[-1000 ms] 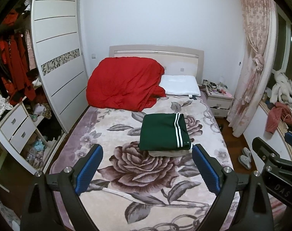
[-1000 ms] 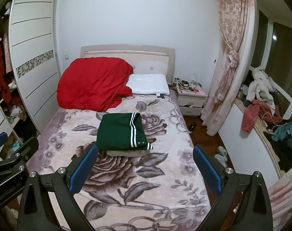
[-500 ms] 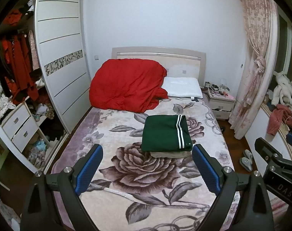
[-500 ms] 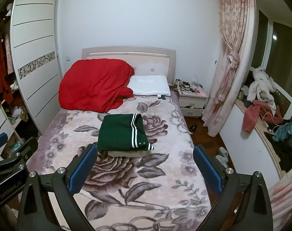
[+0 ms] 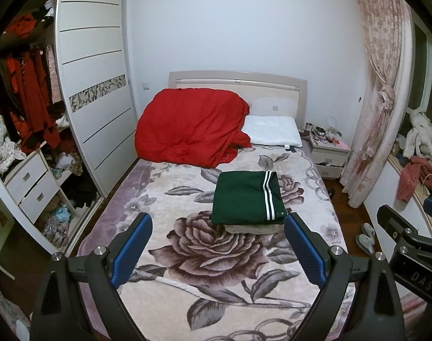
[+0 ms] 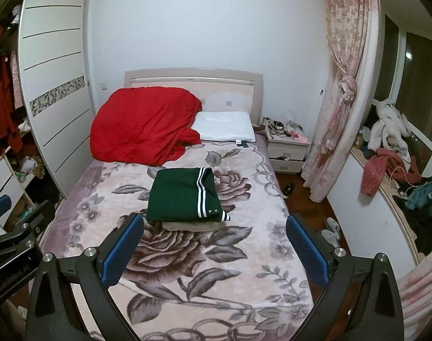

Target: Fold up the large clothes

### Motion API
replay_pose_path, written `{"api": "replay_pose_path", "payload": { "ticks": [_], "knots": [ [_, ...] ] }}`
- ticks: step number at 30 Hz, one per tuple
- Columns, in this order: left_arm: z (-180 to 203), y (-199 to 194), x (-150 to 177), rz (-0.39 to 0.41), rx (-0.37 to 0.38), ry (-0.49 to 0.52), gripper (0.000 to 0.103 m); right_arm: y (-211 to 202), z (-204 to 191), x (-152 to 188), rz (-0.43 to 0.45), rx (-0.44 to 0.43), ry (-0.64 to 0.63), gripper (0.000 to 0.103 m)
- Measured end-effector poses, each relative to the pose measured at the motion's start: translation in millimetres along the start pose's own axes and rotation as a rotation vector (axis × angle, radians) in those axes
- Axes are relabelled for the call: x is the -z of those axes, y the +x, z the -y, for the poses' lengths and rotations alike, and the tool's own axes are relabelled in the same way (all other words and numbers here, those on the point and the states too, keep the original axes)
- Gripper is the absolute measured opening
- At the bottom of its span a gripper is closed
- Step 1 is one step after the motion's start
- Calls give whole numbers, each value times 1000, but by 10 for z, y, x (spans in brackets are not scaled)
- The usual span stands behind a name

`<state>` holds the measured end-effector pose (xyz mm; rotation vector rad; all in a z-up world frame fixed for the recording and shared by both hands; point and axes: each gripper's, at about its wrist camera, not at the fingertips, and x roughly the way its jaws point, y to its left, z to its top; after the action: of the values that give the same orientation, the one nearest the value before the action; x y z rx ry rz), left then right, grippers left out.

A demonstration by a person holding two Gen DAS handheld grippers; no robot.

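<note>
A folded dark green garment with white stripes lies on a folded beige garment in the middle of the bed, which has a floral blanket. My left gripper is open, held above the foot of the bed, short of the stack, with nothing between its blue pads. My right gripper is likewise open and empty, well back from the stack. The right gripper's body shows at the right of the left wrist view.
A red quilt and a white pillow lie at the headboard. An open wardrobe stands left. A nightstand, pink curtain, slippers and a cluttered window ledge are right.
Both grippers have drawn slightly back and up from the bed; the stack sits a little lower and smaller in view. Both stay open and empty.
</note>
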<state>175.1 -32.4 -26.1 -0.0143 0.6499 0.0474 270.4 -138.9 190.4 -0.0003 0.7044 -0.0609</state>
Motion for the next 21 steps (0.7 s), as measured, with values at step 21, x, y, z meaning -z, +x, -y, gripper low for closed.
{"api": "replay_pose_path", "payload": {
  "ticks": [21],
  "knots": [
    [-29,-2,18,-4,2,0,95,-4,-26,9,3,-2,-3,102]
  ]
}}
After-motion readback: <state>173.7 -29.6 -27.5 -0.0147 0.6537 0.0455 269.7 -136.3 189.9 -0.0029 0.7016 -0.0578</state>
